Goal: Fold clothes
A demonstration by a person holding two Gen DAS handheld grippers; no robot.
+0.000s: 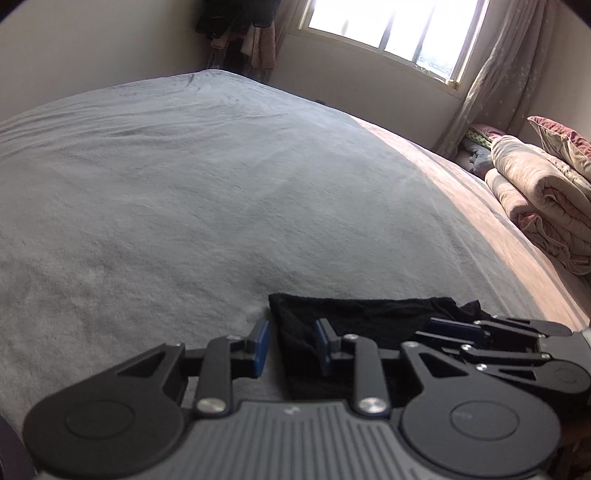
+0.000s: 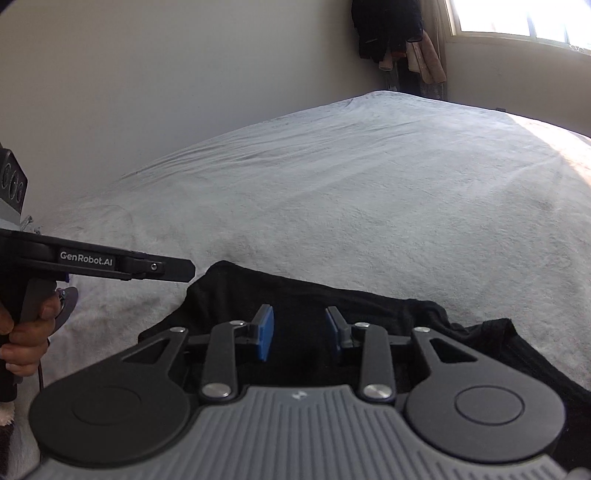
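Where your left gripper [image 1: 291, 349] sits at the bottom centre of its own view, the jaws stand apart with nothing between them: the left blue pad [image 1: 261, 347] is over the grey bedsheet [image 1: 184, 192] and the right one over the black garment [image 1: 369, 317], so the garment's left edge runs up between the two fingers. The garment lies flat along the lower middle and lower right of that frame, and your right gripper [image 1: 458, 326] reaches in over it from the lower right edge; from this angle you cannot tell how its jaws stand.

In the right wrist view your right gripper [image 2: 301, 332] is released too, both blue pads spread above the dark cloth [image 2: 306, 295], which fills the lower centre and runs off the lower right. Your left gripper [image 2: 184, 269] enters from the left edge, its tip just beside the garment's upper left corner, with your left hand [image 2: 26, 332] on the handle.

The garment's near part is hidden under both gripper bodies. A folded quilt [image 1: 535, 199] at the right edge is cut off, and the clothes hanging [image 2: 391, 33] beside the window [image 1: 391, 26] are too dark to make out.
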